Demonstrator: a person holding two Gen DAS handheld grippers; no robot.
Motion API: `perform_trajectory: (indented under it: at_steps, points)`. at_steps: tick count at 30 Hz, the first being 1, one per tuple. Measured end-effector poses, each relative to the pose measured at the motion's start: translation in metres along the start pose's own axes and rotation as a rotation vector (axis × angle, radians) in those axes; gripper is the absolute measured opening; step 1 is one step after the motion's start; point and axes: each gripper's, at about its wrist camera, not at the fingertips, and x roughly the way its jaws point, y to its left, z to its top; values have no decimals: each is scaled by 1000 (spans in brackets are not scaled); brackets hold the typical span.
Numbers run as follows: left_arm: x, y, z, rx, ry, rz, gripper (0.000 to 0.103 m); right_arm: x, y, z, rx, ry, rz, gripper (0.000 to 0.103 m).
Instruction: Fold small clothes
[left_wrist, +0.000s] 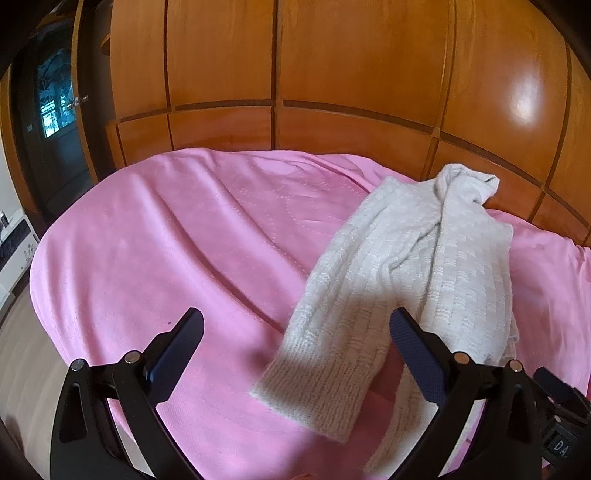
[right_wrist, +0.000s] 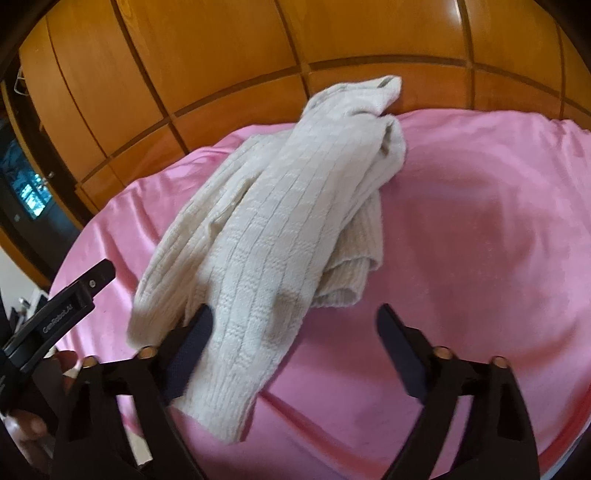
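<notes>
Cream knit garment (left_wrist: 417, 258) bunched near pink blanket's (left_wrist: 147, 258) far edge, seemingly ungripped

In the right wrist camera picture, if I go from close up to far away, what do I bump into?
Right tongs → cream knitted sweater lying bunched on the pink blanket → wooden wardrobe doors at the back.

Likely a bedroom: pink bedspread (left_wrist: 147, 258), wooden wardrobe (left_wrist: 332, 74).
</notes>
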Motion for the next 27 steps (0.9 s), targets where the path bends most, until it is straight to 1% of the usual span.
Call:
perform_trajectory:
  at_steps: [2, 6, 7, 8, 9, 10, 12, 13, 14, 15, 17, 19, 20, 21, 22, 23, 24, 25, 26, 27]
  points:
    - [3, 3, -1, -1, 6, 1, 100, 7, 0, -3, 9, 38, 34, 75]
    - [12, 14, -4, -10, 24, 1, 100, 22, -1, -6, 40, 119, 111, 71]
    - [13, 16, -5, -13, 25, -3, 100, 28, 0, -7, 50, 147, 137, 71]
    - [16, 20, -7, -13, 33, -18, 100, 34, 1, -7, 61, 166, 158, 69]
    - [18, 22, -8, -14, 41, -23, 100, 39, 4, -7, 70, 181, 188, 65]
    - [20, 25, -10, -16, 48, -31, 100, 42, 6, -7, 69, 187, 199, 58]
    - [28, 29, -16, -16, 80, -54, 100, 56, 12, -8, 58, 228, 224, 57]
    - [31, 29, -18, -16, 93, -63, 100, 60, 13, -9, 63, 242, 234, 50]
    - [35, 29, -22, -12, 110, -77, 100, 64, 14, -10, 59, 252, 241, 38]
    - [38, 27, -25, -2, 122, -81, 99, 65, 15, -10, 46, 250, 236, 32]
    - [46, 22, -33, 30, 154, -82, 96, 60, 18, -10, 11, 242, 242, 15]
    - [51, 15, -39, 58, 184, -99, 79, 49, 18, -8, -31, 219, 238, 13]
    - [55, 10, -42, 83, 197, -96, 77, 46, 17, -3, -41, 207, 242, 12]
    - [57, 7, -43, 98, 202, -93, 68, 35, 15, 2, -54, 182, 248, 12]
    - [59, 4, -44, 112, 208, -99, 48, 20, 11, 9, -78, 143, 237, 12]
    - [60, 1, -45, 121, 216, -111, 40, 5, 5, 17, -102, 97, 213, 12]
    - [60, 1, -45, 124, 215, -109, 28, -10, -6, 28, -113, 49, 182, 12]
    - [60, -1, -43, 130, 212, -115, 14, -22, -17, 37, -114, 11, 145, 12]
    - [59, -1, -40, 130, 215, -128, 12, -33, -30, 46, -118, -28, 91, 12]
    - [57, 0, -37, 124, 212, -133, 11, -47, -51, 59, -123, -84, -1, 12]
